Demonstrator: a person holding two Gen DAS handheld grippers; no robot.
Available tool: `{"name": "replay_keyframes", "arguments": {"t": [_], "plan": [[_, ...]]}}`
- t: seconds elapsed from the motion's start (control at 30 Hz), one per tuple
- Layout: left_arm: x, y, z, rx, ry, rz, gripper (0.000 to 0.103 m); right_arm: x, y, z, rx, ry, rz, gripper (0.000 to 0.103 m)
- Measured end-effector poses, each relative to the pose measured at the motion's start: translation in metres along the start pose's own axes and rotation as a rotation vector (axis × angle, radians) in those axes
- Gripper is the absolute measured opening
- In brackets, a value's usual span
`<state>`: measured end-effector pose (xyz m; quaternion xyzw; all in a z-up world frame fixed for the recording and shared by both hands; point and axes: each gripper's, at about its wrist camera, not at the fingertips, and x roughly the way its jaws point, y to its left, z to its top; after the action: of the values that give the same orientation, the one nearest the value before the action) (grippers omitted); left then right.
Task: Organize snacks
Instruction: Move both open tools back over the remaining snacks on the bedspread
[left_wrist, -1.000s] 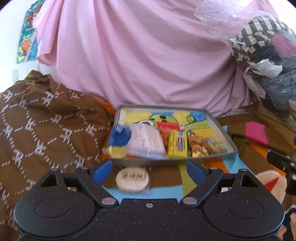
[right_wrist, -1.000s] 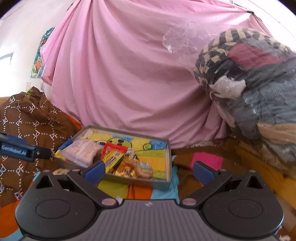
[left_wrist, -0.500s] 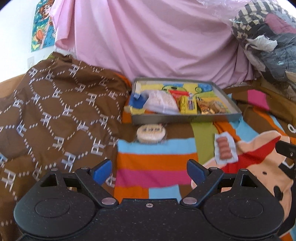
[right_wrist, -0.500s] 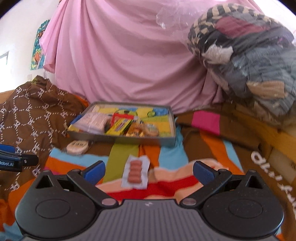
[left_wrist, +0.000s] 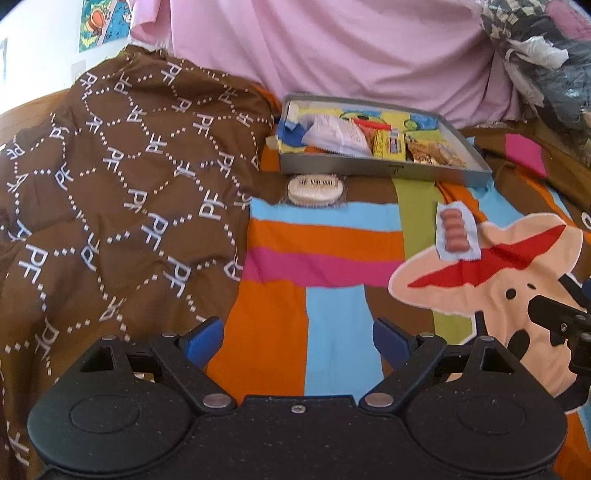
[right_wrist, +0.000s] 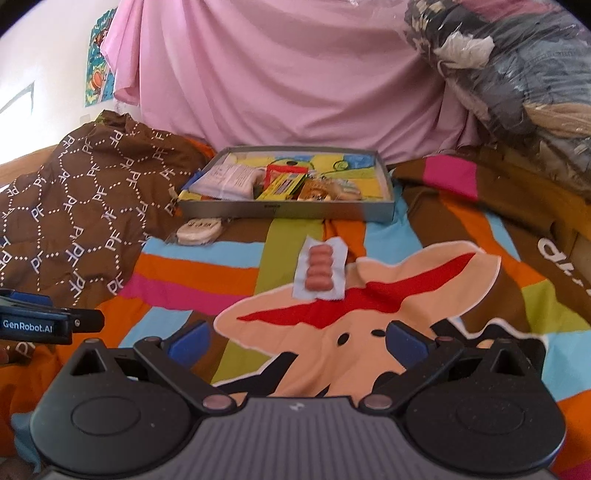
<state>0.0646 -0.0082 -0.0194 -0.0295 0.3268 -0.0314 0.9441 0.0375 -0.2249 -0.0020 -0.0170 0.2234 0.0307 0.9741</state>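
A grey tray holding several snack packets sits far ahead on the striped bedspread. A round cracker pack lies just in front of the tray's left corner. A clear pack of small sausages lies on the bedspread, right of centre. My left gripper is open and empty, well short of the snacks. My right gripper is also open and empty, in line with the sausage pack.
A brown patterned blanket is heaped on the left. Pink fabric hangs behind the tray. A bag of clothes bulges at the right. The other gripper's tip shows at each view's edge.
Both grippers have pulled back from the tray and tilted down, so the tray looks smaller and farther. The sausage pack and more bedspread came into view. Both stay open.
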Motion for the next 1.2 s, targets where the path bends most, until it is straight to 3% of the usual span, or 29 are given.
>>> {"name": "replay_keyframes", "arguments": {"t": [0.33,0.6,0.93,1.2], "plan": [[0.001,0.004,0.002,0.015,0.079,0.018,0.089,0.005,0.0,0.0,0.0,0.036,0.027,0.103],[0.017,0.014,0.027,0.009,0.104,0.034,0.089,0.022,-0.006,0.01,0.002,0.053,0.027,0.103],[0.044,0.01,0.067,0.129,0.102,0.047,0.089,0.064,-0.014,0.029,-0.041,0.042,0.021,0.103],[0.071,0.014,0.087,0.202,0.095,0.056,0.089,0.115,-0.007,0.026,0.007,0.086,-0.038,0.103]]}}
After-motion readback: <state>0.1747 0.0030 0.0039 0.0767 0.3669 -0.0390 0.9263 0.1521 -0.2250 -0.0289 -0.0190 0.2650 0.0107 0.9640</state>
